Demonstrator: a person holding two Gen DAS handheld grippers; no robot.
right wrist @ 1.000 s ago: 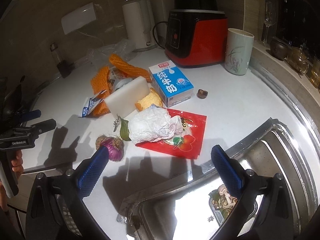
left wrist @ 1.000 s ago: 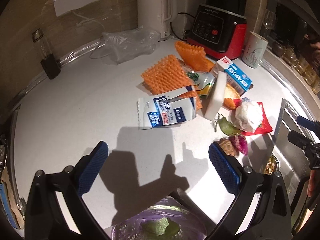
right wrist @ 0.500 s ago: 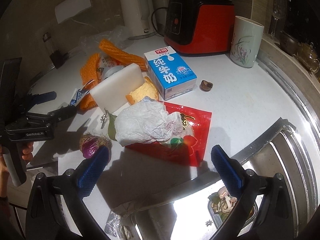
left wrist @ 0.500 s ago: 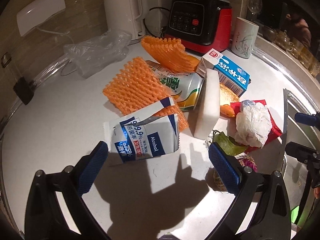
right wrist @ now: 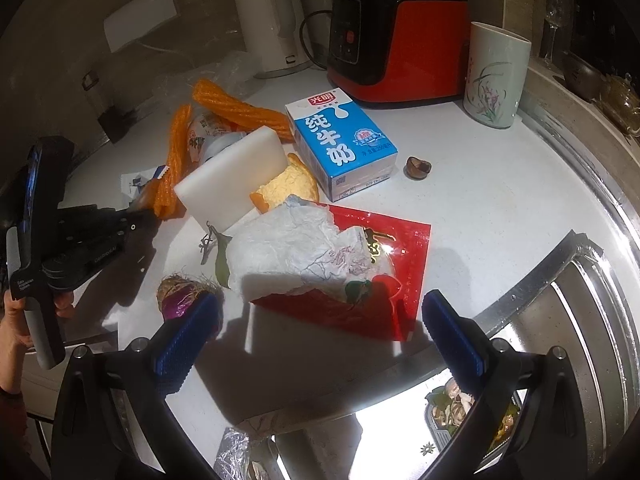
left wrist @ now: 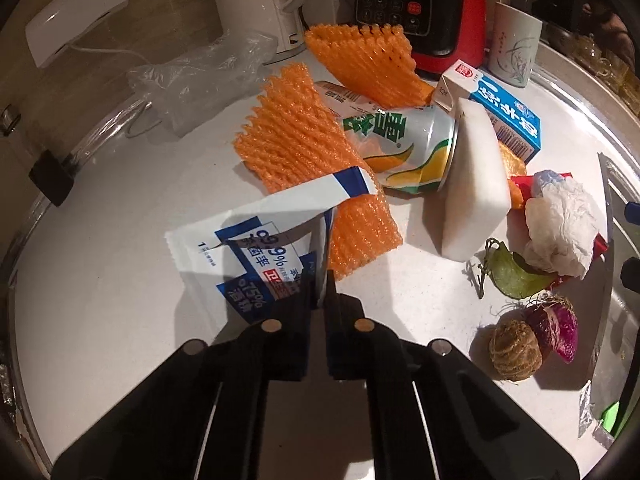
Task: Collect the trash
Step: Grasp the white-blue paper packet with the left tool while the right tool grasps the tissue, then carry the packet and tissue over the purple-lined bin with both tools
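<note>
My left gripper (left wrist: pixel 323 280) is shut on the edge of a white and blue alcohol wipes packet (left wrist: pixel 256 248), which lies on the white counter (left wrist: pixel 120 208). It also shows in the right wrist view (right wrist: pixel 138 220). Beside the packet lie orange foam netting (left wrist: pixel 304 152), a drink can (left wrist: pixel 404 148), a white foam block (left wrist: pixel 474 184), a milk carton (right wrist: pixel 340 144), crumpled white paper (right wrist: pixel 304 252) on a red wrapper (right wrist: pixel 396 248), a green leaf (left wrist: pixel 516 276) and onion scraps (left wrist: pixel 532 336). My right gripper (right wrist: pixel 316 332) is open and empty, just in front of the paper and wrapper.
A white kettle (right wrist: pixel 272 16), a red blender base (right wrist: pixel 396 36), a cup (right wrist: pixel 496 76) and a clear plastic bag (left wrist: pixel 200 76) stand at the back. A steel sink (right wrist: pixel 560 340) with food scraps lies at the right. A small brown shell (right wrist: pixel 418 168) sits near the carton.
My left gripper moved forward to the wipes packet and closed on its edge. My right gripper moved closer to the crumpled paper and red wrapper, still open.
</note>
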